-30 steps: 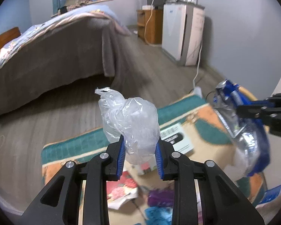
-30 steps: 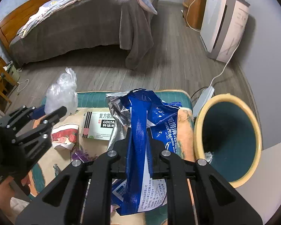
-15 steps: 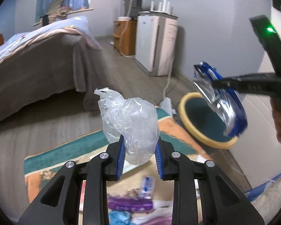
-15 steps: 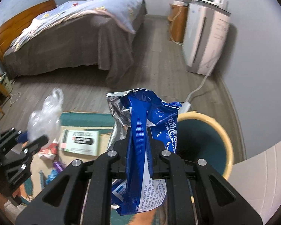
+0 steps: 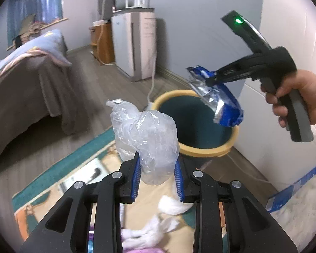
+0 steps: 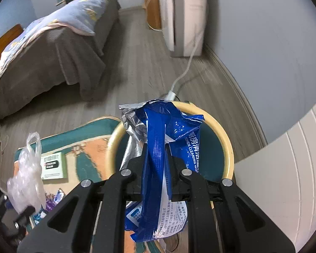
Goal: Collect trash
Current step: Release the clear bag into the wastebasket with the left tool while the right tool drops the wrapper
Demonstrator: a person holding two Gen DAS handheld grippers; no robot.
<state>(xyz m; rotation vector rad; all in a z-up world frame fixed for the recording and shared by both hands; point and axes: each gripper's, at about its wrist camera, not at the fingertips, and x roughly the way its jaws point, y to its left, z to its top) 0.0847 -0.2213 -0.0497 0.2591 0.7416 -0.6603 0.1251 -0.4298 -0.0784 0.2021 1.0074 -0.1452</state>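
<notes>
Bedroom floor: blue wrapper [image 6: 158, 158] being held clenched over bin [image 5: 225, 147]; plastic bag [image 5: 147, 139] gripped beside bin; release needed next.

We count two grippers [image 5: 158, 179] [image 6: 155, 181], one clear bag [image 5: 146, 135], one blue wrapper [image 6: 164, 147], one bin [image 5: 200, 147], one rug [image 5: 52, 172], one green box [image 6: 52, 165], one bed [image 6: 52, 48], and a couple white tissue wads [image 5: 170, 205] lower middle.

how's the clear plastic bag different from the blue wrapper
The clear plastic bag is see-through and balled up in the left gripper; the blue wrapper is printed, foil-lined, hanging over the bin from the right gripper. Both are gripped.
</notes>
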